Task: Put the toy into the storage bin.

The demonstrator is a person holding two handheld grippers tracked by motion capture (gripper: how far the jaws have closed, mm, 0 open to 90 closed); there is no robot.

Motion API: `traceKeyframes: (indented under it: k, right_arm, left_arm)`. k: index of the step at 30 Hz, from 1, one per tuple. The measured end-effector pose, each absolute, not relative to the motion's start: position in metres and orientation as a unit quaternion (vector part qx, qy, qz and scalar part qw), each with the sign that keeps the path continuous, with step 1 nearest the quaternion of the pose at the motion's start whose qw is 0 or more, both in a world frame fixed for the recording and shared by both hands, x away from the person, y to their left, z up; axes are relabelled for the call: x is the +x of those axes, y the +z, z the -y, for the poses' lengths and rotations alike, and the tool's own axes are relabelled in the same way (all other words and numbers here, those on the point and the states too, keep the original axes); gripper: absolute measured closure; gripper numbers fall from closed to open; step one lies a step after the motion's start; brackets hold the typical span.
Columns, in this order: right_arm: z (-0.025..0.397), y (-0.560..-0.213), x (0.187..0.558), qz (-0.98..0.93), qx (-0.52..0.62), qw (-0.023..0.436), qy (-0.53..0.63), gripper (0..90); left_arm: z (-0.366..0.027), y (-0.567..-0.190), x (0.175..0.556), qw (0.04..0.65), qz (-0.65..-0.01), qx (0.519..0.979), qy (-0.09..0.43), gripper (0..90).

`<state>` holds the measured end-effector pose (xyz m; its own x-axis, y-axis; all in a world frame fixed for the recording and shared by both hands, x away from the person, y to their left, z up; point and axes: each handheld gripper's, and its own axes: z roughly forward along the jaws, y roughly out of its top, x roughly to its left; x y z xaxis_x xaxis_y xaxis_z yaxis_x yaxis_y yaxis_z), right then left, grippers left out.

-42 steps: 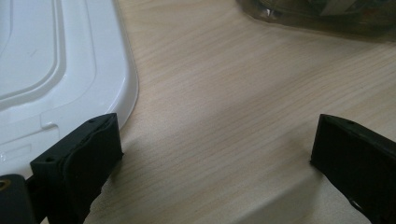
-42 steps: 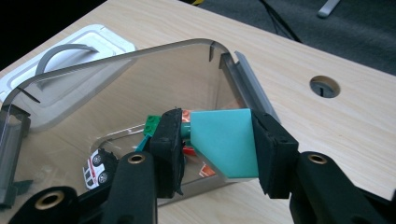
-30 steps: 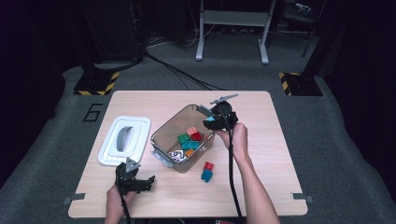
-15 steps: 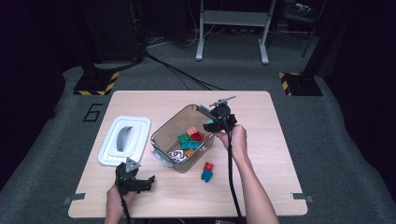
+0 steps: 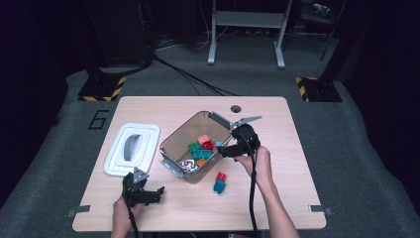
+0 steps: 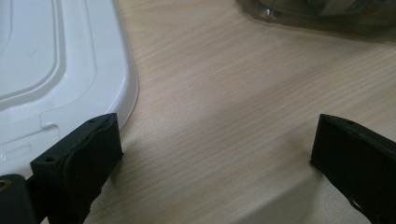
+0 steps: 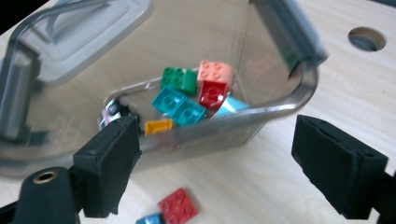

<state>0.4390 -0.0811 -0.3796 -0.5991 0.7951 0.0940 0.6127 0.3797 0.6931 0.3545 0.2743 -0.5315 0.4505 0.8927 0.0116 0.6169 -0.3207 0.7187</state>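
Right gripper (image 5: pixel 229 150): fingers (image 7: pixel 109 161) spread wide, nothing held; poised at the near right rim of the clear bin (image 5: pixel 174 140)
Clear bin: directly ahead of the right fingers on the tabletop (image 5: pixel 292 148); its long axis runs diagonally, from the near left corner toward the far right corner by the tabletop's hole (image 5: pixel 236 108)
Bricks in bin (image 7: pixel 187 95): green, pink, red, teal and orange, heaped just beyond the rim between the right fingers
Loose bricks (image 5: pixel 220 182): a red one and a teal one touching, on the tabletop below the right fingers, outside the bin
Left gripper (image 5: pixel 144 193): fingers (image 6: pixel 79 163) wide apart, empty, low over bare tabletop
White lid (image 5: pixel 131 148): flat, just beside the left finger of the left gripper; long axis pointing away from the person
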Motion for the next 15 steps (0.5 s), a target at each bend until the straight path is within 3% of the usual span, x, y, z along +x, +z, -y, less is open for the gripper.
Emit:
traceKeyframes:
  k: [6, 15]
  right_arm:
    - [0.08, -0.399, 0.42, -0.832, 0.423, 0.119, 0.34, 11.0]
    - [0.072, -0.456, 0.397, -0.84, 0.429, 0.088, 0.321, 4.2]
  left_arm:
    - [-0.274, -0.532, 0.355, 0.33, -0.481, 0.785, 0.209, 1.7]
    - [-0.274, -0.532, 0.355, 0.33, -0.481, 0.785, 0.209, 1.7]
